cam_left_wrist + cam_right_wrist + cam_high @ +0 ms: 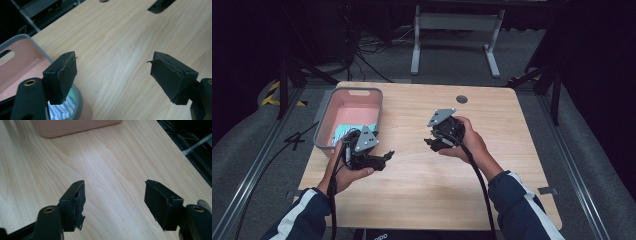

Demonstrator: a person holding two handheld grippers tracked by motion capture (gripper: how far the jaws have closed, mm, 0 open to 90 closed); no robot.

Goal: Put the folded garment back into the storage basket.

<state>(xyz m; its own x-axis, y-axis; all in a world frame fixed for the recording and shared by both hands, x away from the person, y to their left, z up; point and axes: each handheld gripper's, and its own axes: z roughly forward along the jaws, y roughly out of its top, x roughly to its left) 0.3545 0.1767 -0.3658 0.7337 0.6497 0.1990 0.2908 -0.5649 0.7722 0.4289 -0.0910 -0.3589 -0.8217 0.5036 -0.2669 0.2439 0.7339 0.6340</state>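
Pink basket (353, 107) at left already held the striped cloth (343, 133), while both the left hand-held gripper (384, 156) and the right hand-held gripper (430, 142) hung wide open, empty, over the bare wooden surface (422, 170).

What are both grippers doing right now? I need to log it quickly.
Left gripper: open, nothing between its jaws.
Right gripper: open, nothing held.

Empty gripper (113, 75) beside pink bin (20, 60)

Striped cloth (62, 108) half behind claw
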